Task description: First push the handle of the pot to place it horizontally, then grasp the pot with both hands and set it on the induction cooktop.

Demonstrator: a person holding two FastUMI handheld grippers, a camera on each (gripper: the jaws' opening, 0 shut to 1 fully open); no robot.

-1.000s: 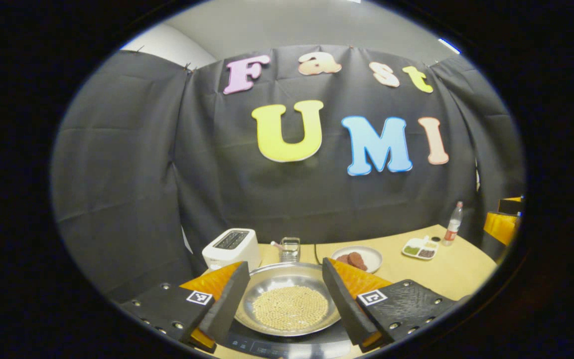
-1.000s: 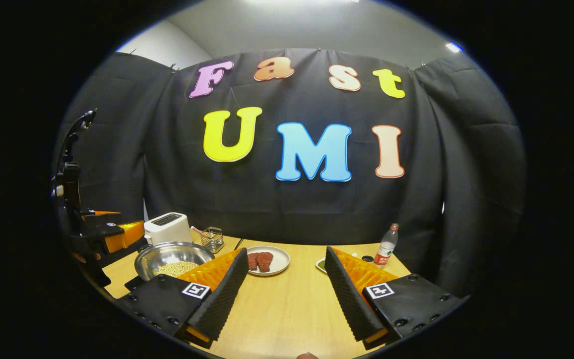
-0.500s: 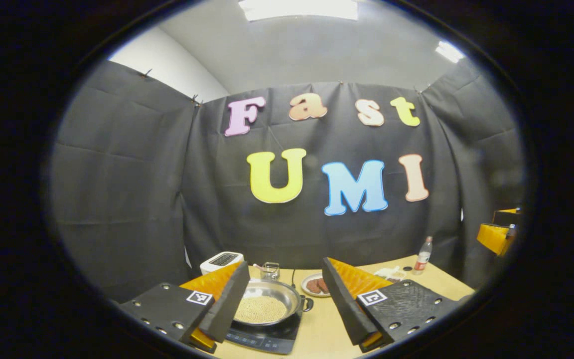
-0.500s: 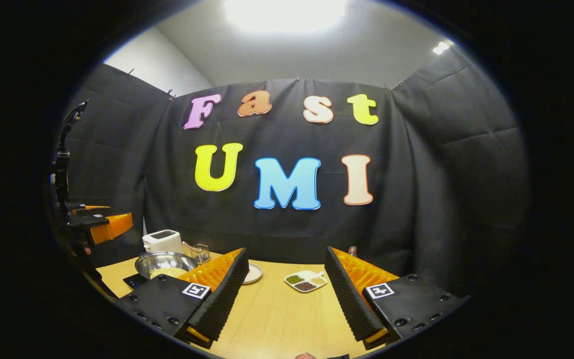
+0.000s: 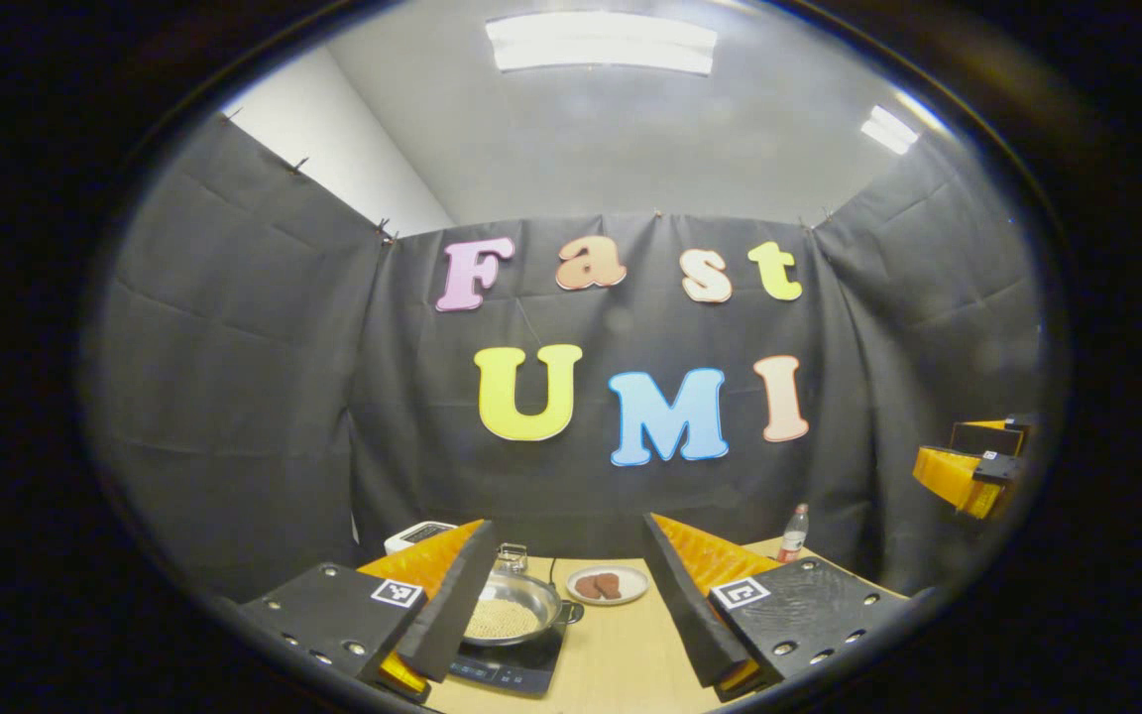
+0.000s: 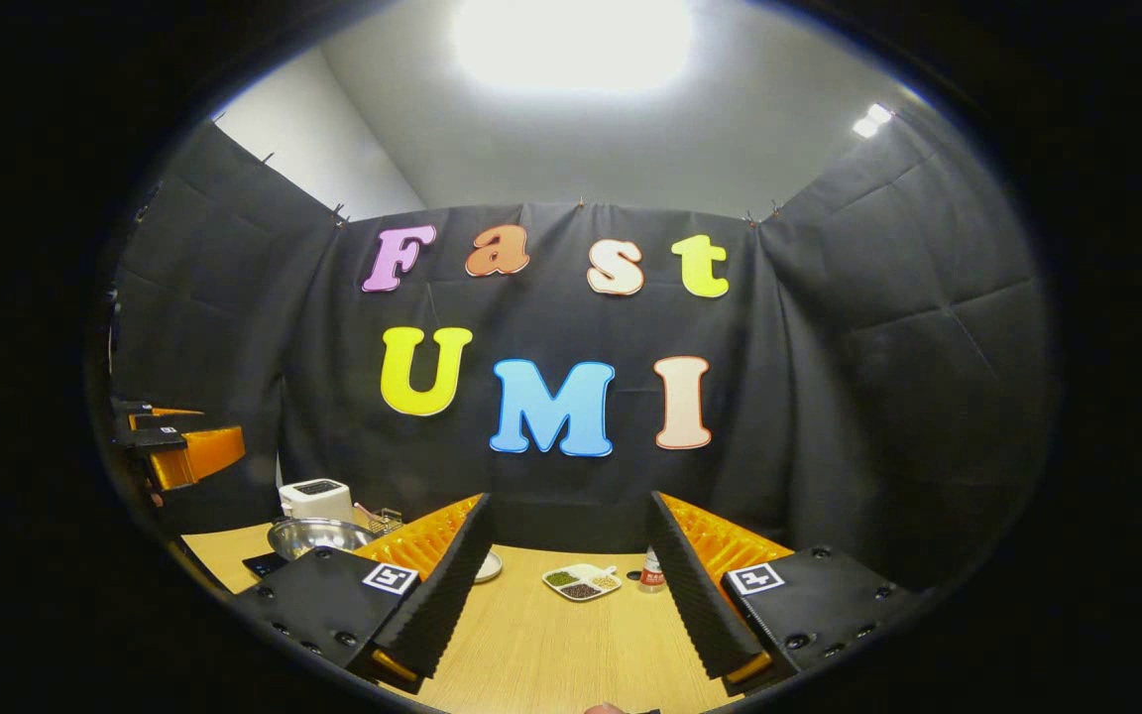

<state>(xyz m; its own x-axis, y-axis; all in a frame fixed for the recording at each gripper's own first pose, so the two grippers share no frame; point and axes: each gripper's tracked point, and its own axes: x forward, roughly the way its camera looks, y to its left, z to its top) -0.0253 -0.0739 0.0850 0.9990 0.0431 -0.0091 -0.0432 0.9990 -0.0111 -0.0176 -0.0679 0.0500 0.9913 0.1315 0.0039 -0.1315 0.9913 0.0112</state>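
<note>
With the round steel pot (image 5: 516, 617) sitting on the black induction cooktop (image 5: 507, 671), your task looks finished; both grippers' fingers stand apart, empty, so just rest them

A light wooden table (image 5: 621, 654) (image 6: 551, 654) carried the objects. Directly on it, at its left side, lay a flat black induction cooktop (image 5: 507, 671) (image 6: 262, 564), which bore a round stainless-steel pot (image 5: 516, 607) (image 6: 318, 535) holding pale beans. Behind these stood a white toaster (image 5: 414, 535) (image 6: 313, 499) and a small wire basket (image 5: 512, 556) (image 6: 385, 519). Toward the middle rested a white plate with brown patties (image 5: 608, 585), and farther right a white divided dish of beans (image 6: 581, 581) just beside a clear plastic bottle with a red label (image 5: 793, 535) (image 6: 651, 572).
</note>
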